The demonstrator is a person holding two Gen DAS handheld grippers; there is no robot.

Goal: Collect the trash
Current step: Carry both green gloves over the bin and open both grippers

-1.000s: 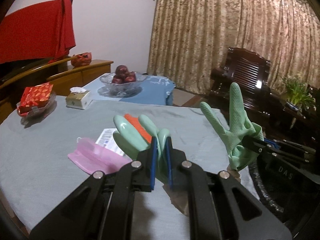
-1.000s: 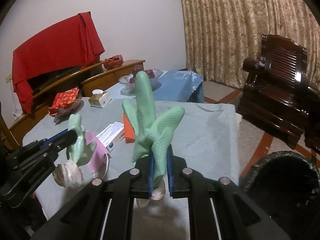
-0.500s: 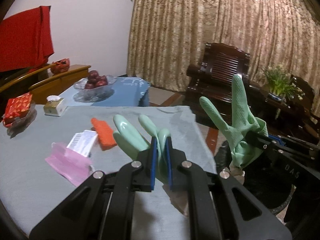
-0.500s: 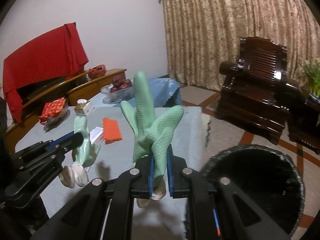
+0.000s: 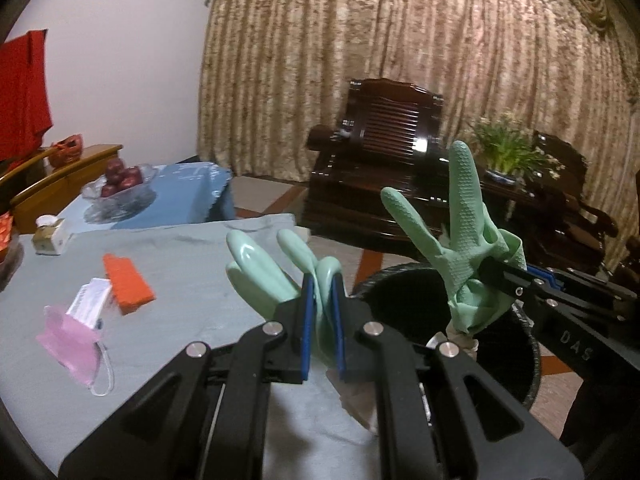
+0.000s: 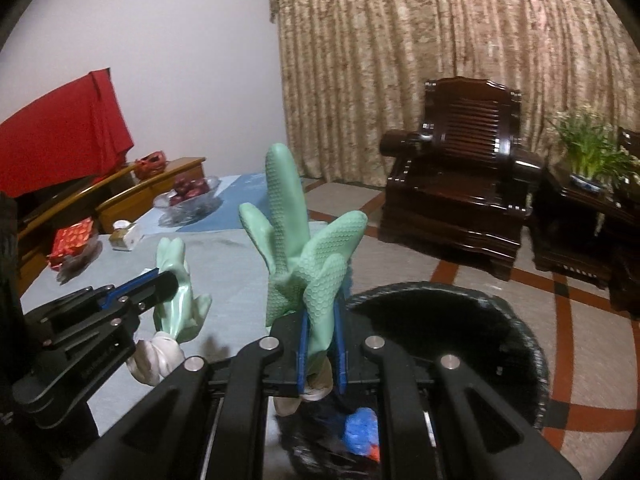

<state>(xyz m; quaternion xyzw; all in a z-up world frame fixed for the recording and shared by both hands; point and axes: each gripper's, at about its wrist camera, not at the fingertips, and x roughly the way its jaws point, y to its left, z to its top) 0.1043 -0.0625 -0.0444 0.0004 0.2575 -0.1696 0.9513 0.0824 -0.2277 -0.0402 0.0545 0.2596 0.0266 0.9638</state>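
My left gripper (image 5: 320, 300) is shut on a smooth green rubber glove (image 5: 264, 272), held over the table's right edge. My right gripper (image 6: 320, 332) is shut on a textured green rubber glove (image 6: 296, 252), held above the black trash bin (image 6: 516, 332). The bin also shows in the left wrist view (image 5: 400, 304), with the right gripper's glove (image 5: 464, 248) over it. The left gripper (image 6: 160, 280) and its glove (image 6: 176, 280) show in the right wrist view. On the grey table (image 5: 180, 272) lie a pink face mask (image 5: 72, 340), an orange block (image 5: 126, 284) and a small white box (image 5: 88, 300).
A tissue box (image 5: 50, 236) stands at the table's far side. A glass bowl of red fruit (image 5: 120, 184) sits on a blue-covered side table. A dark wooden armchair (image 6: 456, 168) and a potted plant (image 6: 592, 152) stand beyond the bin. Blue and orange trash (image 6: 360, 432) lies inside the bin.
Both grippers have swung right with their gloves, away from the table's middle. The bin has come fully into view and the right gripper's glove now hangs over it.
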